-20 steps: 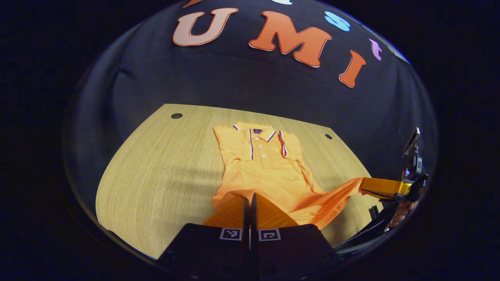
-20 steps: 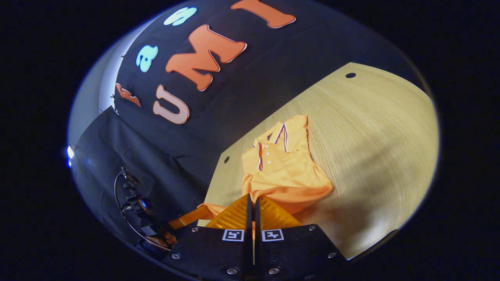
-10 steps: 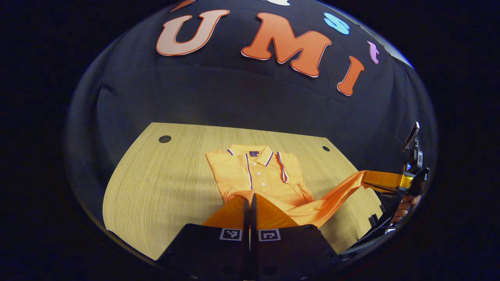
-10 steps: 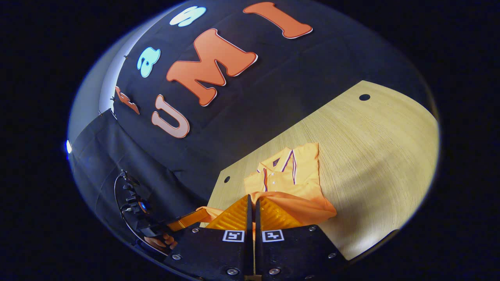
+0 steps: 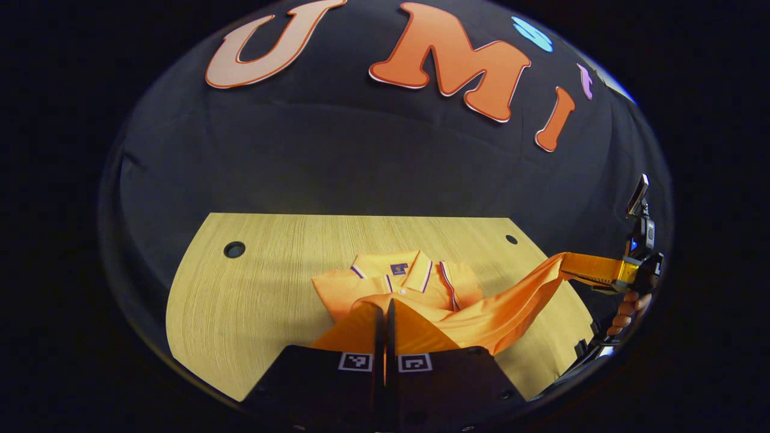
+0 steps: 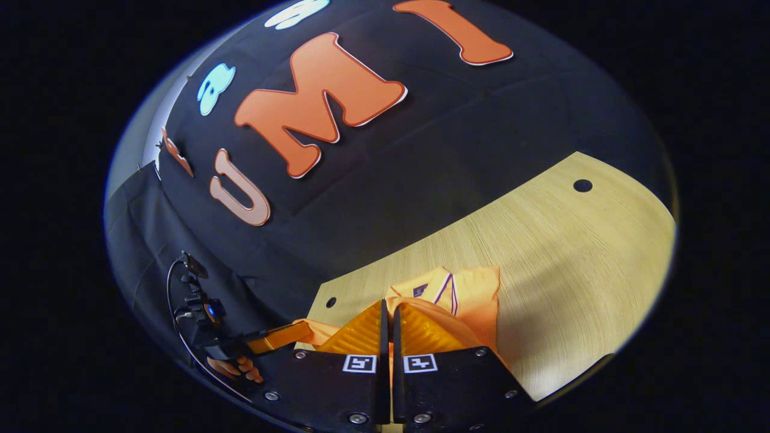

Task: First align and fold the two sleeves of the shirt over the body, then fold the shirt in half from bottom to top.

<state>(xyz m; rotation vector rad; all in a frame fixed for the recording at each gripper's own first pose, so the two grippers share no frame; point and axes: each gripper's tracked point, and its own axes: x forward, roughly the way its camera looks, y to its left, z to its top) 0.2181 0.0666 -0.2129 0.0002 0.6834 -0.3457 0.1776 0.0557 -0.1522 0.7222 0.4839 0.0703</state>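
Bottom-to-top fold of the orange polo shirt (image 5: 415, 288), shown mid-lift. The left gripper (image 5: 385, 319) has its fingers drawn together with almost no gap, and the hem cloth rises directly from between them; the right gripper (image 6: 388, 319) is closed in the same way on the other hem corner. In the left gripper view the right gripper appears off to the right of the fingers with its holder's hand (image 5: 625, 310), and the raised hem spans as a slack band from these fingers to it. The collar (image 5: 397, 276) and placket lie flat on the wooden table (image 5: 252, 288) just ahead of the fingertips, with the sleeves apparently already folded in. Two round holes (image 5: 234, 249) mark the table's far corners. The fabric sags between the two holds, which suggests a light, soft knit with no stiffness of its own: it should drape and wrinkle readily, and might slip from a shallow pinch. Holds at the two hem corners, kept level and apart, seem best for laying the edge square.
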